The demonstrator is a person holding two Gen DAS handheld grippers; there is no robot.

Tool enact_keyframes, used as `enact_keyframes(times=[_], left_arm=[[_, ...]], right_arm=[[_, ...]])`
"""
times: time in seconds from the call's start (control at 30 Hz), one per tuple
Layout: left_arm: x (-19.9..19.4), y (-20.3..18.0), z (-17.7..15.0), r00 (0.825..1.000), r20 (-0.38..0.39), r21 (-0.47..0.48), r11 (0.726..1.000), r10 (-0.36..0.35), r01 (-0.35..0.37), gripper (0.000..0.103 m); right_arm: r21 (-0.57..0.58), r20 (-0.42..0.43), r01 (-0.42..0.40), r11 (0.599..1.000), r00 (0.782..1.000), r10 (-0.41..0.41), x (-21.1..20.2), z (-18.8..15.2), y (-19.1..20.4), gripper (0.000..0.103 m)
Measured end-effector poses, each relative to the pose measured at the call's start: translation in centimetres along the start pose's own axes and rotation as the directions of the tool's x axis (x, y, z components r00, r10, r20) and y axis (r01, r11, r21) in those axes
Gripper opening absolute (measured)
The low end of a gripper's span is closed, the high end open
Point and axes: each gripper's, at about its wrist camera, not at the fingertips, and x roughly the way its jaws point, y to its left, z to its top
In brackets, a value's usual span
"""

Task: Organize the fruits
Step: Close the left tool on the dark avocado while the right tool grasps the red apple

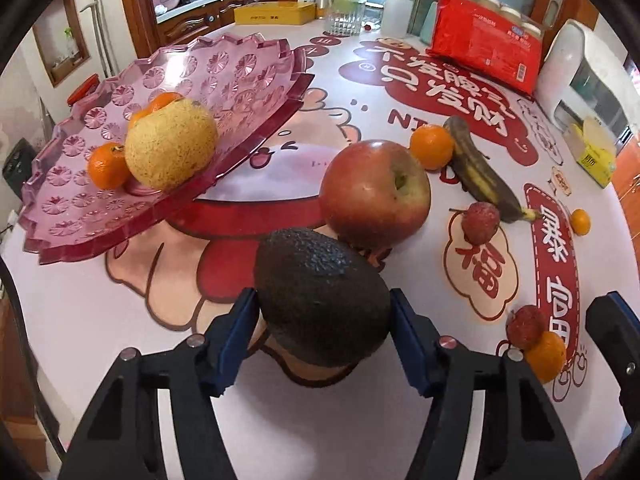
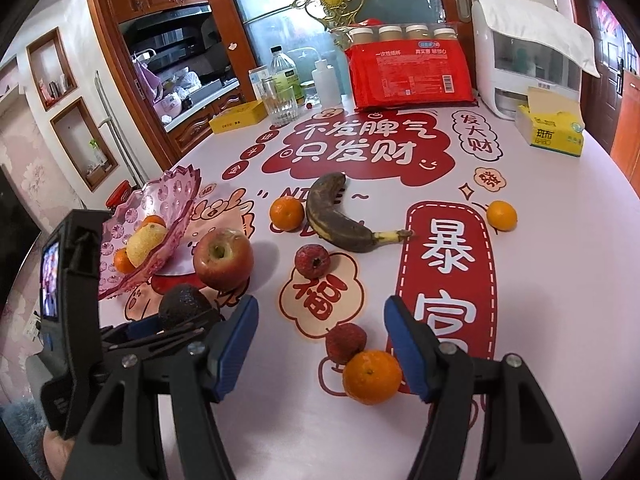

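Left gripper point(image 1: 323, 320) had its blue pads pinched on the avocado point(image 1: 320, 296) on the table point(image 1: 120, 320), while right gripper point(image 2: 320, 344) hung half-open, holding nothing.

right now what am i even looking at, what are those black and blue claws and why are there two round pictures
The claws are two-finger grippers, one in each of a person's hands, with no robot arm behind them. Each round picture comes from a fisheye camera on one gripper, looking along its blue fingers.

In the left view, the left gripper has closed its pads on a dark avocado. In the right view, the right gripper stands open, empty, over an orange and a red lychee.

On the printed tablecloth lie an apple, a blackened banana, more oranges and lychees. A pink dish already holds a yellow pear-like fruit and oranges.
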Motion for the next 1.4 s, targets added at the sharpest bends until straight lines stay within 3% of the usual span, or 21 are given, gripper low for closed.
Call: enact_keyframes(times=[0.3,0.47,0.57,0.9,1.03,1.4], left_arm=[[-0.8,0.8,-1.1,0.998,-0.011,0.118,0.991,-0.056,0.057,0.063],[-1.5,2.9,-1.9,0.991,-0.039,0.148,0.980,-0.130,0.134,0.063],[-2.1,4.2,-2.5,0.990,-0.037,0.167,0.976,-0.135,0.139,0.063],[-2.2,7.9,-2.3,0.988,-0.029,0.146,0.977,-0.150,0.152,0.063],[-2.1,8.6,-2.2,0.988,-0.023,0.151,0.976,-0.155,0.157,0.063],[-2.1,9.2,-2.4,0.981,-0.011,0.180,0.964,-0.195,0.194,0.063]], right_arm=[[-0.034,-0.023,-0.002,0.999,1.000,0.002,0.8,0.5,1.5,0.066],[-0.071,-0.040,-0.024,0.997,0.999,0.021,2.1,1.0,3.6,0.066],[-0.090,-0.049,-0.045,0.995,0.998,0.041,3.3,1.4,5.0,0.066],[-0.126,-0.074,-0.069,0.990,0.995,0.060,8.3,2.8,9.3,0.066],[-0.162,-0.068,-0.006,0.987,0.998,-0.005,9.5,2.8,10.4,0.066],[-0.135,-0.109,-0.002,0.991,0.994,-0.013,12.7,2.9,11.1,0.068]])
